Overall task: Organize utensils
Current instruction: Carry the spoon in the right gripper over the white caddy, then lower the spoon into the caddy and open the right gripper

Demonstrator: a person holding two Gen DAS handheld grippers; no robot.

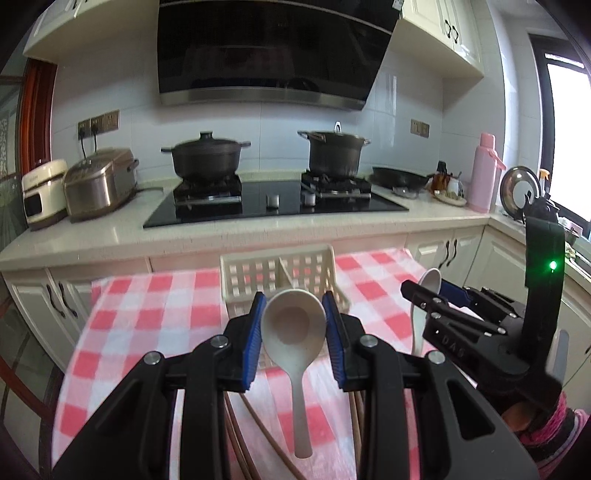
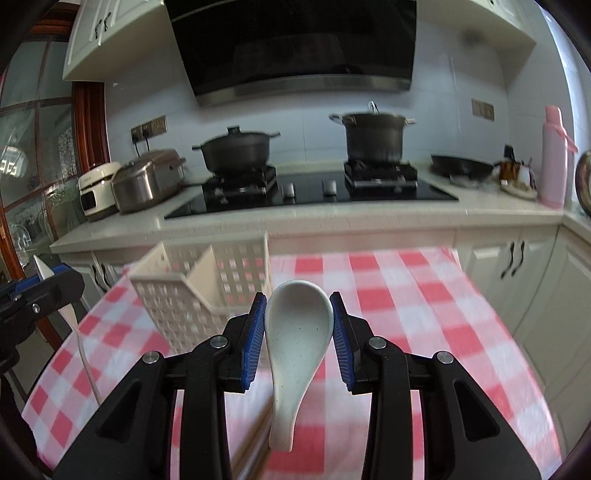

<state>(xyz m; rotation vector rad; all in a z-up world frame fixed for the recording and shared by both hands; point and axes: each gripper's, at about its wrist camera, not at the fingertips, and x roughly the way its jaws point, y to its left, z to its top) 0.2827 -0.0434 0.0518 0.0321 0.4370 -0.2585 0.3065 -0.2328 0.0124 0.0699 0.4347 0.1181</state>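
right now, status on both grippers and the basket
Left gripper shut on beige spoon. Right gripper shut on white spoon. Basket ahead on checked cloth, path clear.

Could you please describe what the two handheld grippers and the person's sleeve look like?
Both the left gripper and right gripper have black frames with silver bolts and ribbed blue pads on the fingers. The right carries pale lettering and a green light. The sleeve is pink-and-dark knit.

White cabinets and tiled wall surround a daylit window.
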